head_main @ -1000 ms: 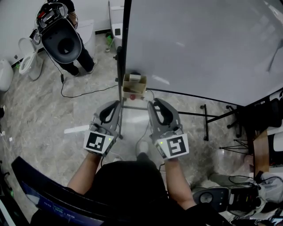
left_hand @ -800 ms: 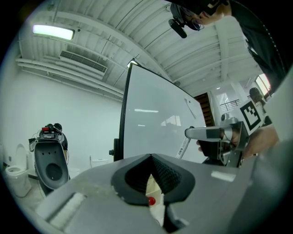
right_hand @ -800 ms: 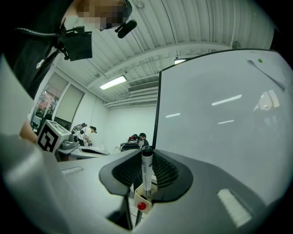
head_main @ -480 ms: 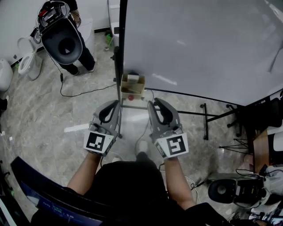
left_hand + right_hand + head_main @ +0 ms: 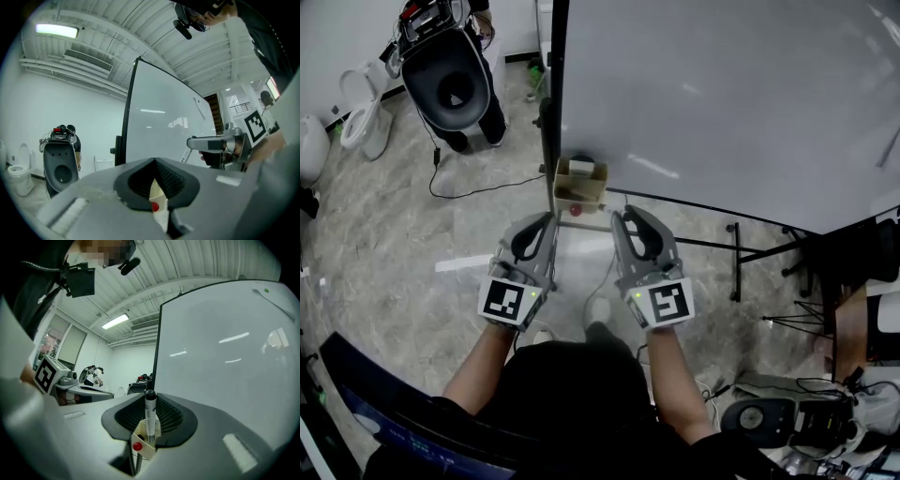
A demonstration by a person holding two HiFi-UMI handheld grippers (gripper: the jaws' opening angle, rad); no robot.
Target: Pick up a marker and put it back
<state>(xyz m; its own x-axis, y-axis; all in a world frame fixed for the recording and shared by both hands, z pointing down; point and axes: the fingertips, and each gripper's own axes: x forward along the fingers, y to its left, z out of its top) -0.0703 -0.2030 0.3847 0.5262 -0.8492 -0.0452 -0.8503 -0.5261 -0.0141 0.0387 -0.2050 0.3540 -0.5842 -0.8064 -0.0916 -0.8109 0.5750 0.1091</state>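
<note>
In the right gripper view a white marker with a black cap stands upright between the pads of my right gripper, which is shut on it. Beyond it sits a small cardboard box with a red dot. In the head view the box hangs at the whiteboard's lower left corner, and both grippers point level at it from a short way off. My left gripper is to the left and my right gripper to the right. My left gripper shows a narrow gap with nothing in it.
The large whiteboard fills the upper right, and its stand legs spread over the marble floor. A person in black stands at the back left beside white toilets. A cable trails on the floor, and equipment lies bottom right.
My right gripper has edged slightly toward the box with the marker still in it. The person at the back left has shifted further off. The left gripper has barely moved.
</note>
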